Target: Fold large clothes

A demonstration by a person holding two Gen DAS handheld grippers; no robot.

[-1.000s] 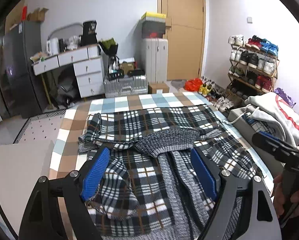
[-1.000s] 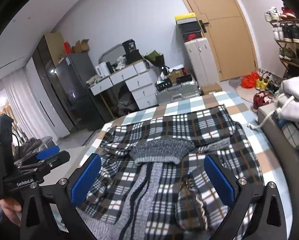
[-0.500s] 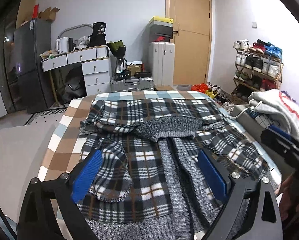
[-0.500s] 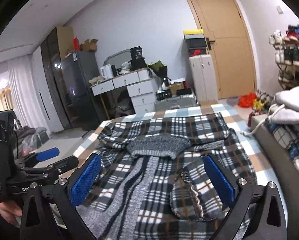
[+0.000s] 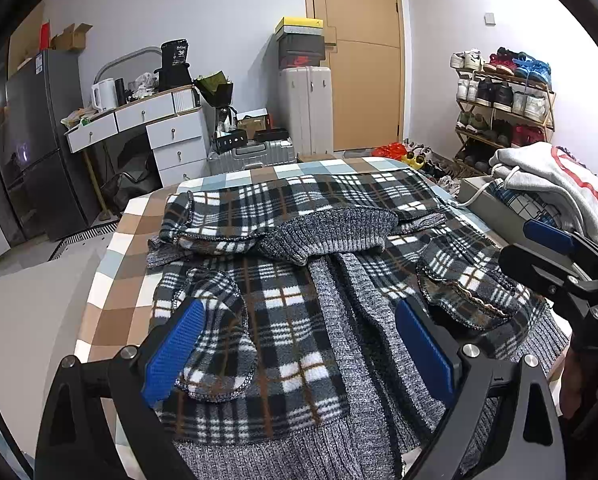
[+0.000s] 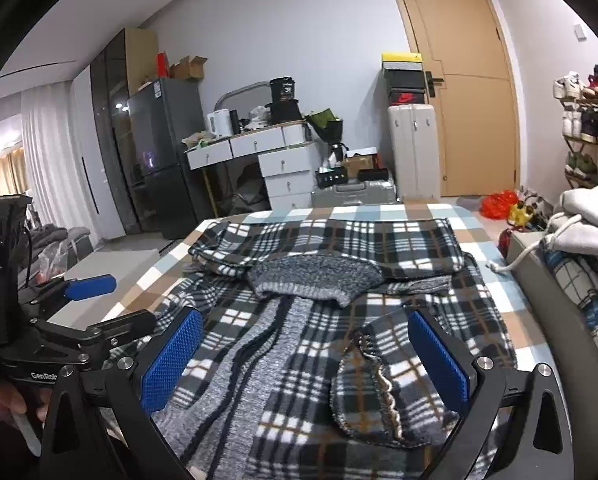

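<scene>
Both grippers held open over the plaid cardigan on the bed

We see a large plaid fleece cardigan (image 5: 283, 308) spread front-up across the bed (image 5: 111, 312), which wears a brown, white and pale blue checked cover. The garment's grey knitted collar (image 5: 331, 232) lies bunched near the middle, with the sleeves folded across behind it toward the far edge of the bed. A grey ribbed placket (image 5: 335, 328) runs down the centre to the ribbed hem at the near edge.

Our left gripper (image 5: 299, 356) hovers above the near part of the cardigan with its blue-padded fingers (image 5: 175, 354) spread wide apart and nothing between them. A rounded patch pocket (image 5: 215, 336) sits just beside the left pad. Our right gripper (image 6: 305, 360) hangs likewise over the near edge of the bed, fingers (image 6: 439, 358) wide apart and holding nothing; from its camera, the other patch pocket (image 6: 369, 392) lies between the pads, nearer the right one. We cannot tell whether either gripper touches the cloth.

Each camera catches the other gripper at the side of its frame, held in a hand. Off the right edge of the bed a pile of grey and checked clothes (image 5: 555, 184) rests on a low grey box. Beyond the far edge of the bed stand a white chest of drawers (image 5: 171, 136), a dark fridge (image 5: 39, 140), a white suitcase (image 5: 307, 108), a wooden door (image 5: 363, 52) and a shoe rack (image 5: 503, 108)
</scene>
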